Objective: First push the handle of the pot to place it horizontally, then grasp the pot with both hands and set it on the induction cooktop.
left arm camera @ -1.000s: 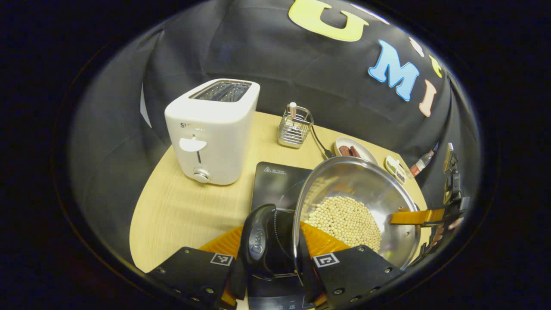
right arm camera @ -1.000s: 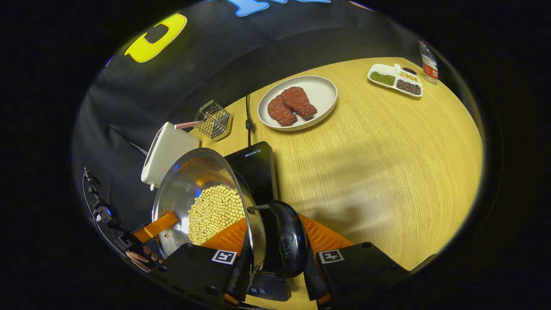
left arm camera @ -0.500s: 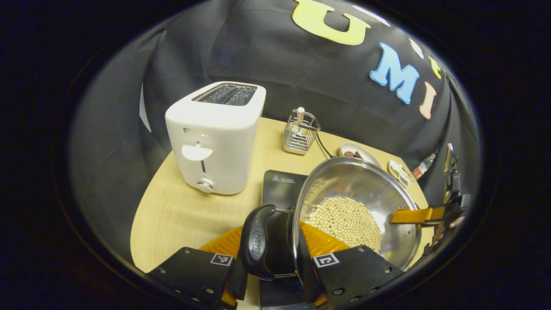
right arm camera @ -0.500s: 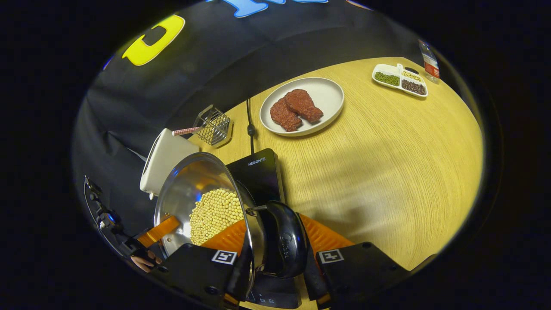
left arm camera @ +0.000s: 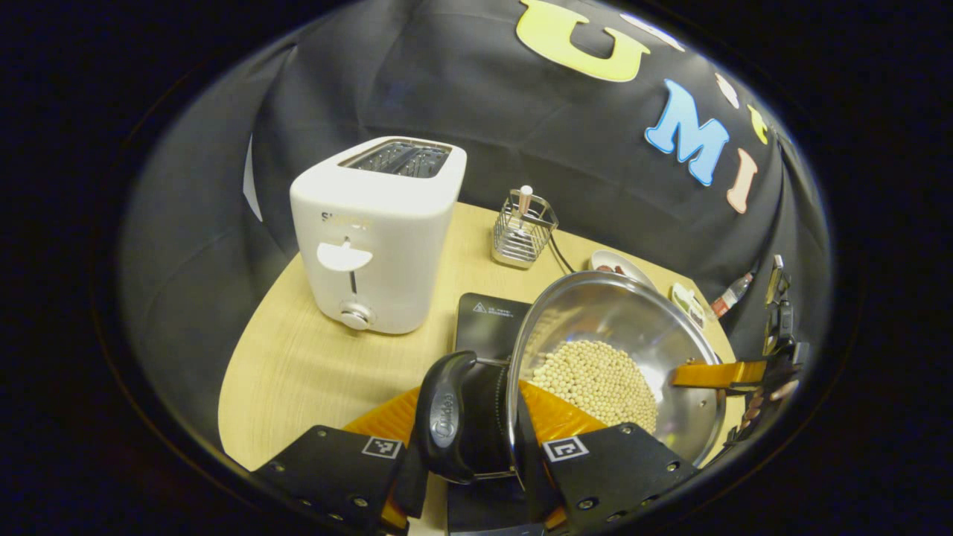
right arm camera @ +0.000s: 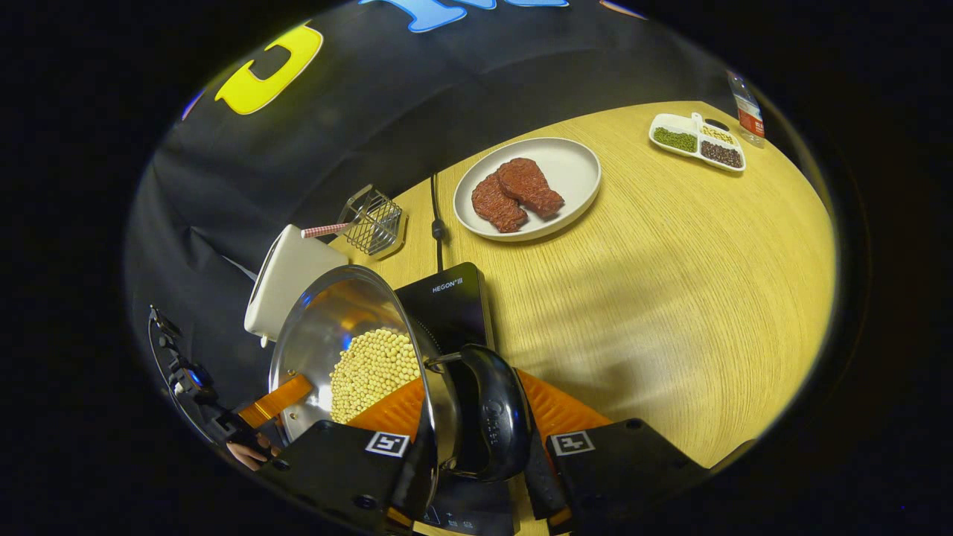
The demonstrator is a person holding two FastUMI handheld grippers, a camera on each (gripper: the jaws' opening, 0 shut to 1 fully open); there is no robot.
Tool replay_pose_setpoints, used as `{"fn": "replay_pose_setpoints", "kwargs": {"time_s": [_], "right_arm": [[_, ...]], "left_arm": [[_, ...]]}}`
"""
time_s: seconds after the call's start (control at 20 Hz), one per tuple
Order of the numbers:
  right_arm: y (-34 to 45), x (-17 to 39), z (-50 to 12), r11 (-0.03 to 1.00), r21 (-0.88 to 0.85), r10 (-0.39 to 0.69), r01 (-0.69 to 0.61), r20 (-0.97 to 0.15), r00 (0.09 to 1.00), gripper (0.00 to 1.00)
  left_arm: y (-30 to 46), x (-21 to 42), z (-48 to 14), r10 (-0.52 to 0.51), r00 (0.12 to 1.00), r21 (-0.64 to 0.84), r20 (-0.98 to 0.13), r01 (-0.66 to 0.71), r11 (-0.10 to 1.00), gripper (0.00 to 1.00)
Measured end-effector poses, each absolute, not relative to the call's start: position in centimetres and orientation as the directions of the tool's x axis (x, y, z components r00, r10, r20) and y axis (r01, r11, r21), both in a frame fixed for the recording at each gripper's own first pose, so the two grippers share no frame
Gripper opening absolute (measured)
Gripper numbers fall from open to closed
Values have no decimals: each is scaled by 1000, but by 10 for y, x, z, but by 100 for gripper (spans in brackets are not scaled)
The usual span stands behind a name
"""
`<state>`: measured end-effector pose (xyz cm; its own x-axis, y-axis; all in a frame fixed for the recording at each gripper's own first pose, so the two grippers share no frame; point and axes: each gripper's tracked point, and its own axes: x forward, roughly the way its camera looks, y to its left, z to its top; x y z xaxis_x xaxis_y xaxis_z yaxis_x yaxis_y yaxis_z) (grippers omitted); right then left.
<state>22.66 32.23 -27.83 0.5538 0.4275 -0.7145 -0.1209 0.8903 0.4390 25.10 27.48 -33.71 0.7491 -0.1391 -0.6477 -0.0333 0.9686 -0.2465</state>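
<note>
The steel pot point(left arm camera: 618, 357), with soybeans point(left arm camera: 595, 380) in it, hangs between my two grippers over the black induction cooktop point(left arm camera: 488, 324). In the left gripper view my left gripper point(left arm camera: 473, 458) is shut on the pot's black side handle point(left arm camera: 447, 417); the right gripper point(left arm camera: 737, 372) shows at the pot's far rim. In the right gripper view my right gripper point(right arm camera: 476, 458) is shut on the opposite black handle point(right arm camera: 491, 424). There the pot point(right arm camera: 335, 335) covers much of the cooktop point(right arm camera: 450, 301), and the left gripper point(right arm camera: 260, 406) is at the far rim with a hand behind it.
A white toaster point(left arm camera: 372, 238) stands left of the cooktop, with a wire holder point(left arm camera: 523, 231) behind it. A plate with meat point(right arm camera: 528, 190), a divided dish point(right arm camera: 696, 141) and a bottle point(right arm camera: 747, 112) lie farther out on the wooden table point(right arm camera: 670, 298). The cooktop's cable point(right arm camera: 435, 216) runs back.
Both grippers have carried the pot a little farther over the cooktop; the pot covers more of it, and the plate and cooktop have slid lower in the right gripper view.
</note>
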Motion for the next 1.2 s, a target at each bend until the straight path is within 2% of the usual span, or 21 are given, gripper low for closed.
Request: {"fn": "replay_pose_setpoints", "kwargs": {"time_s": [0.1,0.2,0.3,0.4,0.45,0.55,0.6,0.65,0.7,0.75,0.8,0.85,0.9,0.95,1.0,1.2], "right_arm": [[322,227,-278,889,442,430,-119,-716,550,51],[323,228,-279,889,443,429,-116,-717,550,56],[322,228,-278,888,445,430,-114,-718,547,53],[323,228,-279,887,448,432,-111,-722,540,57],[324,227,-279,885,453,436,-109,-724,534,54],[318,228,-279,893,437,422,-108,-731,536,54],[315,230,-277,898,426,413,-110,-729,545,61],[312,231,-275,900,420,410,-116,-725,553,67],[309,232,-272,901,416,408,-121,-721,560,78],[306,233,-269,902,412,407,-126,-718,565,93],[304,233,-266,900,414,412,-133,-715,564,98],[303,231,-263,900,413,416,-142,-712,565,92],[299,231,-259,901,407,415,-152,-706,574,92],[297,230,-255,904,396,412,-163,-698,586,98],[294,228,-249,906,386,408,-172,-689,599,98],[275,225,-225,910,371,398,-187,-649,648,98]], "left_arm": [[275,252,-338,-134,745,-242,-653,-38,969,54],[274,249,-338,-131,743,-241,-657,-42,970,58],[274,249,-339,-128,740,-237,-660,-44,971,54],[275,249,-339,-121,738,-233,-664,-51,971,51],[275,247,-340,-113,734,-229,-670,-59,972,55],[274,243,-344,-94,714,-196,-694,-61,979,55],[277,242,-344,-72,711,-157,-700,-55,986,67],[279,242,-344,-48,704,-122,-709,-55,991,64],[281,242,-343,-35,701,-103,-712,-55,993,66],[280,241,-337,-29,702,-97,-712,-57,994,86],[280,240,-332,-30,705,-96,-708,-55,994,82],[282,240,-327,-15,712,-83,-702,-61,995,82],[285,240,-321,-4,720,-71,-694,-64,995,81],[284,239,-313,-3,726,-68,-688,-61,996,78],[282,238,-305,-5,732,-68,-681,-57,996,81],[283,237,-268,28,777,-28,-629,-59,998,82]]}}
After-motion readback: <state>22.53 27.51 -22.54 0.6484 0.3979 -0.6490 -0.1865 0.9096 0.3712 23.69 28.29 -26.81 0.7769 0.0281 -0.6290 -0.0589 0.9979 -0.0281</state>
